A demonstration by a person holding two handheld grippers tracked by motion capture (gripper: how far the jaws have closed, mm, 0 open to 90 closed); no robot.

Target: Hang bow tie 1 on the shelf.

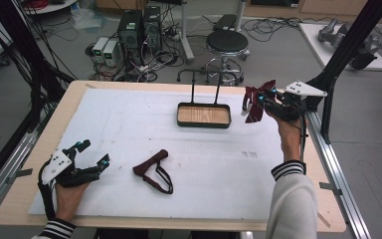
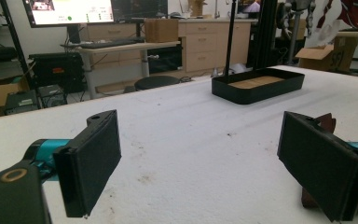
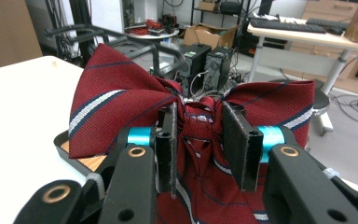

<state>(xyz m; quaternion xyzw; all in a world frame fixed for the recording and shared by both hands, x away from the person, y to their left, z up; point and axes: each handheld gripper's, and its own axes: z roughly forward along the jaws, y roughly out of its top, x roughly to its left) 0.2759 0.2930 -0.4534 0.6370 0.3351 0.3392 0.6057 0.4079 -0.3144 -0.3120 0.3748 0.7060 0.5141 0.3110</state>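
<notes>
- Above desk's [image 1: 129, 114] far right edge, right gripper [image 1: 258, 103] w/ fingers clamped on red striped bow tie [image 3: 121, 102], just right of tray [image 1: 204, 115].
- Near left corner: left gripper [image 1: 93, 153] resting, fingers wide apart, nothing between.
- 2nd bow tie [image 1: 151, 164] lies mid-desk.

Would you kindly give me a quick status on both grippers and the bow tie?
Right gripper shut on striped bow tie, beside tray. Left gripper open, resting on table. Second tie lying mid-table, out of the way.
</notes>
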